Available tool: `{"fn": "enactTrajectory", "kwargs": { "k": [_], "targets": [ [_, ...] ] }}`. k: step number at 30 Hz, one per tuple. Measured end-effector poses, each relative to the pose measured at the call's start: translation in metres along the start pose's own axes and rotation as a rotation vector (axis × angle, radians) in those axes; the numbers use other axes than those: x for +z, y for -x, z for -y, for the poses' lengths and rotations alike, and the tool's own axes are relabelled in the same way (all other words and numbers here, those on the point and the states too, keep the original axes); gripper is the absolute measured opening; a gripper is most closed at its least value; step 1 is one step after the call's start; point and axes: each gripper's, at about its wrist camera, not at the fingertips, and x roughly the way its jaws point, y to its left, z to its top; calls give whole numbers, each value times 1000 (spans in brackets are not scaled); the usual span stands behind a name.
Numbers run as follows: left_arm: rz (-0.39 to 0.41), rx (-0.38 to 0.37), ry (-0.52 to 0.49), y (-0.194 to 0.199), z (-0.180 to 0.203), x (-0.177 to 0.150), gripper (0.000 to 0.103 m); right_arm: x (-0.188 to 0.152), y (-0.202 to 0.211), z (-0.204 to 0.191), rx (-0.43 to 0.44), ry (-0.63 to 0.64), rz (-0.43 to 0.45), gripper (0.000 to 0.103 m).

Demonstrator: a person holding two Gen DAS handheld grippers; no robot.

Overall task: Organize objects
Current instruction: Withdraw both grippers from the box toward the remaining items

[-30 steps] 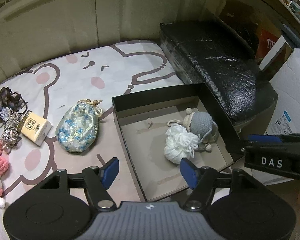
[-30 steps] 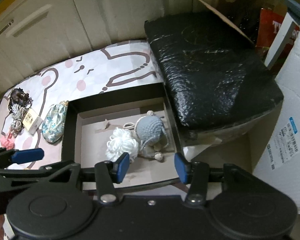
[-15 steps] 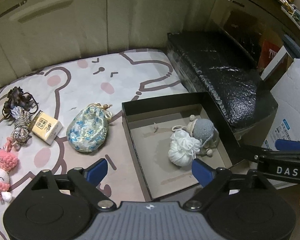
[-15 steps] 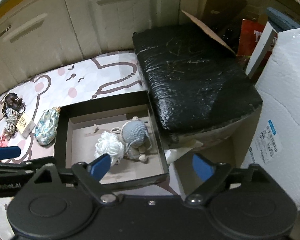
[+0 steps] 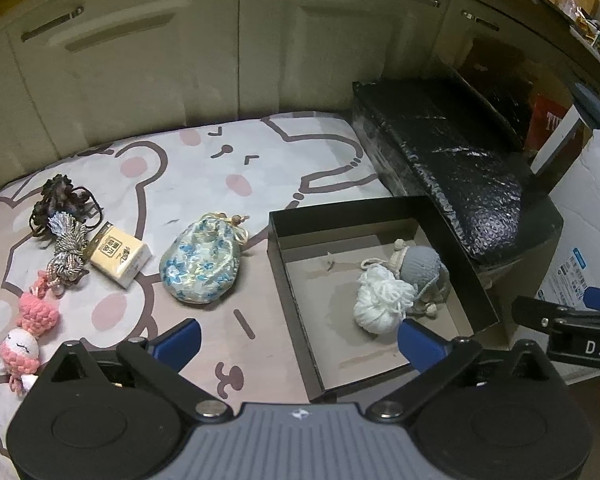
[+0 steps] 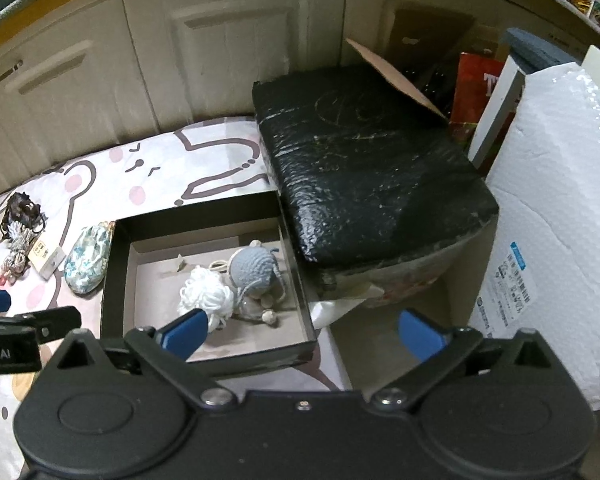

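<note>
We hold both grippers spread, empty: left gripper above mat, floral pouch ahead-left; right gripper over black box edge, white pompom near its left jaw.

1 box, 2 yarn toys, 1 pouch

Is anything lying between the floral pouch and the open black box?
Nothing visible: only bare mat separates the pouch from the box, whose near wall must be cleared. Left gripper is open and empty.

black box, blue-flowered pouch, white yarn ball.
</note>
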Motion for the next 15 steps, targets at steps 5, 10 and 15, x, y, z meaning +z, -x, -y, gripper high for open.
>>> {"fn": "enactTrajectory", "kwargs": {
  "k": [5,10,15],
  "targets": [
    [15,19,-3,2,-2,-2,103,-3,6,3,-5,-2,15,103],
    [18,17,-3,4,-3,-4,103,-4,11,9,-14,-17,27,103],
    [16,14,7,5,-4,-5,103,-6,16,10,-13,-23,39,103]
  ]
}}
